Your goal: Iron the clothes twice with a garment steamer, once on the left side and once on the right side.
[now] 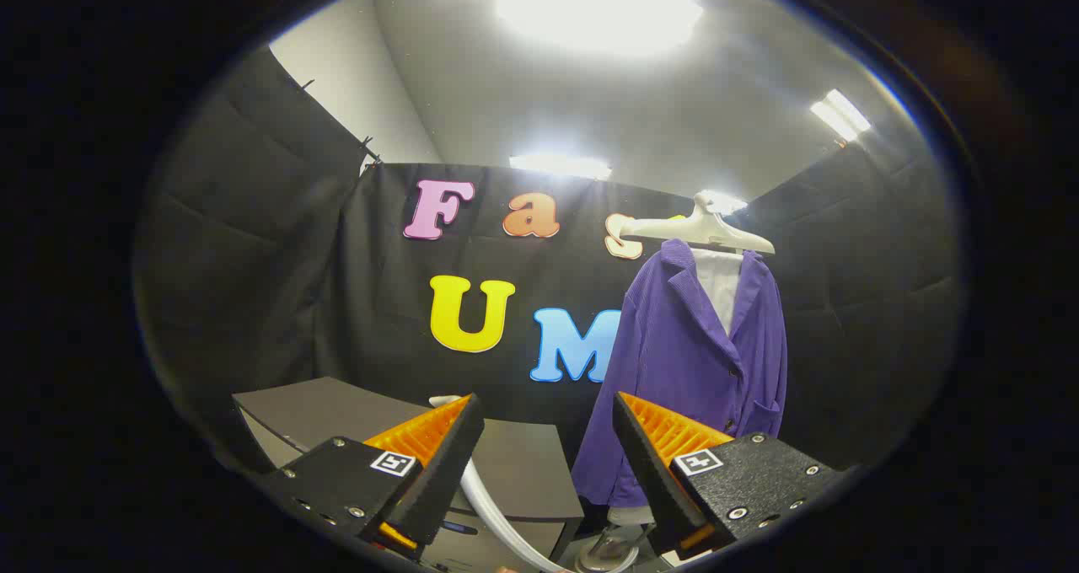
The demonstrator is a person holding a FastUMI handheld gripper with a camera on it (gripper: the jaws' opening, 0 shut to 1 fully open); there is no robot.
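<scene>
1. The gripper [548, 413] has its two fingers spread wide apart, with a broad gap between the tips, and nothing is held between them.
2. A purple jacket [687, 371] hangs beyond the fingers at about 1 o'clock from the gap, well apart from the tips; its lower hem drops behind the right finger.
3. The jacket sits on a pale hanger [704, 229] (the hook rises against the ceiling glare), and a white lining or shirt [721, 286] shows in the open collar.
4. Dark buttons run down the jacket's front, and a patch pocket lies on its side at about 3 o'clock from the buttons.
5. A grey table [514, 463] stands low down, beyond and beside the left finger, at about 10 o'clock from the gap.
6. A white ribbed hose [485, 497] curves down just beside the left finger's inner edge, at about 7 o'clock from the gap (what it joins to is hidden).
7. A chrome stand base [607, 548] sits beneath the jacket, at about 5 o'clock from the gap.
</scene>
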